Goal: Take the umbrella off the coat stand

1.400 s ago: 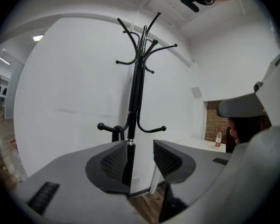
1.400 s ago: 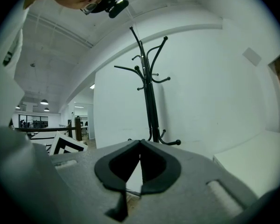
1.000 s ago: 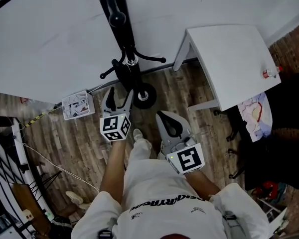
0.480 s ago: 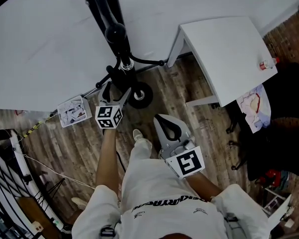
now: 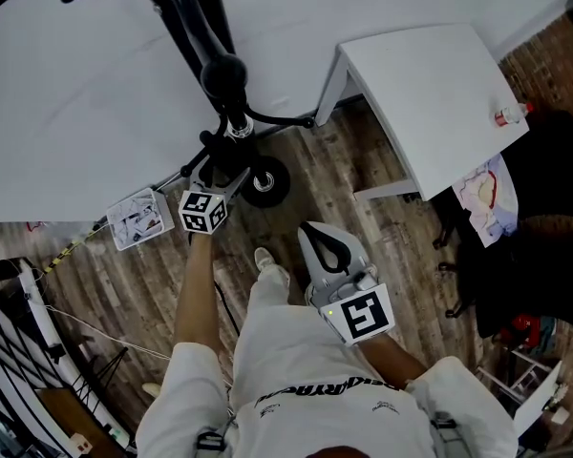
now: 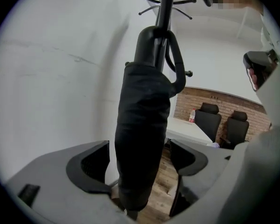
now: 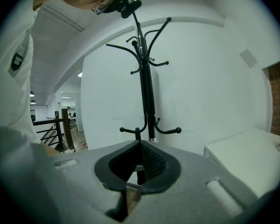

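left gripper (image 6: pixel 140 167) jaws apart, just started closing, black umbrella (image 6: pixel 142 120) between, centre frame, untouched; right gripper (image 7: pixel 139 149) jaws together, empty; shirt print (image 5: pixel 315 386) unreadable.

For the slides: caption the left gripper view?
Left hand-held gripper, jaws just opened wide then narrowed slightly, straddles the furled black umbrella on the coat stand.

The umbrella (image 6: pixel 142 139) is matt black cloth, softly creased where it is rolled up. The coat stand (image 7: pixel 144 78) looks like black painted metal tube with a slight sheen, and it has a bright metal collar (image 5: pixel 237 130) low on its pole. The floor (image 5: pixel 334 189) is grey-brown wood plank, grainy and worn-looking. The wall (image 5: pixel 95 93) is smooth matt white, and the white surface (image 5: pixel 430 93) is smooth and even too. The right gripper (image 7: pixel 139 143) is matt grey plastic, lined with black textured pads (image 7: pixel 150 162).
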Tool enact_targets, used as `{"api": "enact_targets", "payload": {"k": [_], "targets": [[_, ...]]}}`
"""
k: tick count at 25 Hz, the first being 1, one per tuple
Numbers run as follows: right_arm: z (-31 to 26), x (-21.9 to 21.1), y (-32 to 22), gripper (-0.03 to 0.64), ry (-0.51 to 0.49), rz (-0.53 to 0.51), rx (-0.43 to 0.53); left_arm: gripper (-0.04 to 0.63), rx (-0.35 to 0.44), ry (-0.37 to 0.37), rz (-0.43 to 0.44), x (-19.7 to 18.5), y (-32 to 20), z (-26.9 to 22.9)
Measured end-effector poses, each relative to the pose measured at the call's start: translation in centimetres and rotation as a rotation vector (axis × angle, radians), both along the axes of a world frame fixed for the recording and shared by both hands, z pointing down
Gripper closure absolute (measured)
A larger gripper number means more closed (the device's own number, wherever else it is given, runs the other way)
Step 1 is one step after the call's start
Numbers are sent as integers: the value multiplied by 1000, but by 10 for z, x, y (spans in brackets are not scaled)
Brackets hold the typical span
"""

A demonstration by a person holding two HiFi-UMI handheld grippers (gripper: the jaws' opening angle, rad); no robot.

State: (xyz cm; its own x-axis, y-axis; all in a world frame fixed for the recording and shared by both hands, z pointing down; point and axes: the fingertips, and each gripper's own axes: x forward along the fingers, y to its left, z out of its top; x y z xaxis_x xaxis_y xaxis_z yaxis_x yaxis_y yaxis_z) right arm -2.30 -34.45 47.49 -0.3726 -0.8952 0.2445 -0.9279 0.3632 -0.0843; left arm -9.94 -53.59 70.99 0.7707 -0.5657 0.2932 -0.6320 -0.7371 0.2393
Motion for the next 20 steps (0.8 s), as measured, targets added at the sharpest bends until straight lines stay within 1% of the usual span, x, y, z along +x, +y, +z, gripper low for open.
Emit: {"api": "enact_targets", "payload": {"k": [2, 4, 5, 6, 8, 10, 13, 20], "targets": [[2, 2, 0, 615, 7, 7, -8, 237, -6, 3, 5, 0, -1, 6], [1, 3, 1, 615, 3, 13, -19, 266, -1, 2, 0, 1, -2, 8], [1, 4, 1, 615, 2, 18, -22, 277, 5, -4, -7, 1, -4, 7], [0, 5, 1, 615, 1, 25, -21, 308, 10, -14, -16, 0, -5, 6], [-1, 9, 2, 615, 10, 35, -6, 330, 9, -31, -34, -1, -6, 5], [-3, 14, 3, 615, 30, 37, 12, 336, 4, -42, -47, -2, -4, 4], [-6, 18, 5, 615, 31, 38, 23, 339, 17, -57, -64, -5, -3, -1], [-10, 19, 7, 615, 25, 23, 39, 339, 39, -34, -103, -14, 0, -25]]}}
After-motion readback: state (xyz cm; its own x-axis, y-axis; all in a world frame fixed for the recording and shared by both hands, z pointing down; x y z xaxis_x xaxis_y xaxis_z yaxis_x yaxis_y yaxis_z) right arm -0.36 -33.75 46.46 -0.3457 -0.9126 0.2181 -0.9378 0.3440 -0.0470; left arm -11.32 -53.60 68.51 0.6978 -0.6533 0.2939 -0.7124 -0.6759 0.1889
